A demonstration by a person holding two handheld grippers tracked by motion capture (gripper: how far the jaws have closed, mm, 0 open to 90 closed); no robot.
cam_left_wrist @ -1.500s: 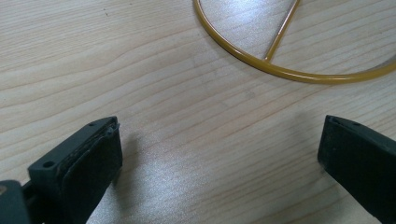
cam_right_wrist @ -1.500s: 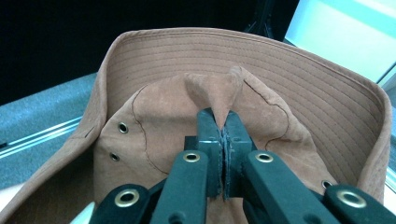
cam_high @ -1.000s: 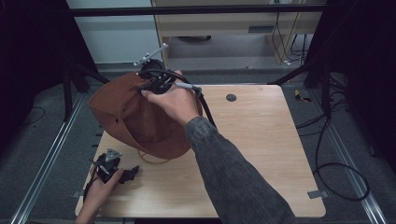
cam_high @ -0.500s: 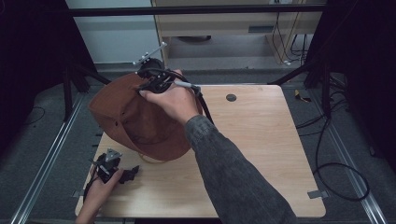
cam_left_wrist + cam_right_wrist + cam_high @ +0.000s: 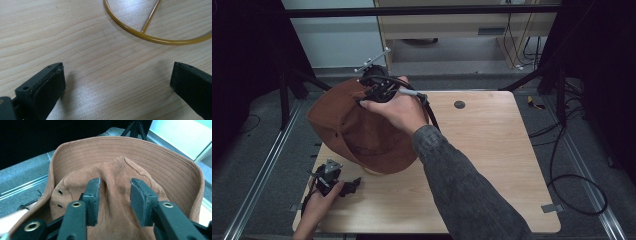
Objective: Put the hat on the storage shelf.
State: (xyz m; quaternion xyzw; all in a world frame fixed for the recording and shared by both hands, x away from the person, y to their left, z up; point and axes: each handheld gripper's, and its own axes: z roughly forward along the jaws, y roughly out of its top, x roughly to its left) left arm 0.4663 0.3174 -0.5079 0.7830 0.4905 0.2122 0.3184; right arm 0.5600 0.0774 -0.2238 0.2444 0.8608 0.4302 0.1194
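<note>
The right tongs (image 5: 113,202) have just been opening, a fold of the brown hat (image 5: 120,170) between them; the left tongs (image 5: 117,85) gape wide, empty.

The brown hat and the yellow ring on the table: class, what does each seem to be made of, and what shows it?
Brown hat: looks like soft woven or suede-like cloth with a matt nap; its brim carries rows of stitching, it folds, and it has small metal eyelets.
Yellow ring: apparently thin metal wire with a glossy yellow coating, though it may be plastic; it holds a stiff, smooth curve.
</note>
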